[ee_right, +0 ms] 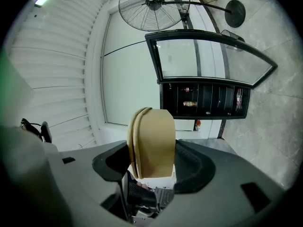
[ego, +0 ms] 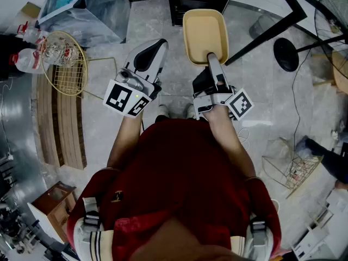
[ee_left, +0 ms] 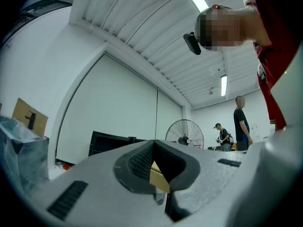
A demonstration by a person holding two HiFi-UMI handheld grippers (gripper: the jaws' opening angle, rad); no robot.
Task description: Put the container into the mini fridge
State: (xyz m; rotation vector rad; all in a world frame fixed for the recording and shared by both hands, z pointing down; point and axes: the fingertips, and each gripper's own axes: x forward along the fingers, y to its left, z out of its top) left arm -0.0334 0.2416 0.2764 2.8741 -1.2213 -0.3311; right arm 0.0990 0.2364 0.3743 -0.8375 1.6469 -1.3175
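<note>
A tan, shallow container (ego: 205, 34) hangs over the floor in front of me. My right gripper (ego: 213, 58) is shut on its near rim. In the right gripper view the container (ee_right: 151, 141) stands edge-on between the two jaws. Beyond it the black mini fridge (ee_right: 203, 100) has its glass door (ee_right: 213, 56) swung open, and bottles show on a shelf inside. From the head view the fridge (ego: 198, 1) lies at the top, just past the container. My left gripper (ego: 155, 45) is shut with nothing in it and points forward beside the right one; its own view shows the jaws (ee_left: 154, 162) meeting.
A standing fan (ee_right: 151, 6) is behind the fridge, its round base (ego: 285, 53) on the floor to the right. A gold wire basket (ego: 64, 63), water bottles (ego: 27, 34) and a plastic-wrapped bin (ego: 81, 10) are at the left. Another wire basket (ego: 291, 170) lies at the right.
</note>
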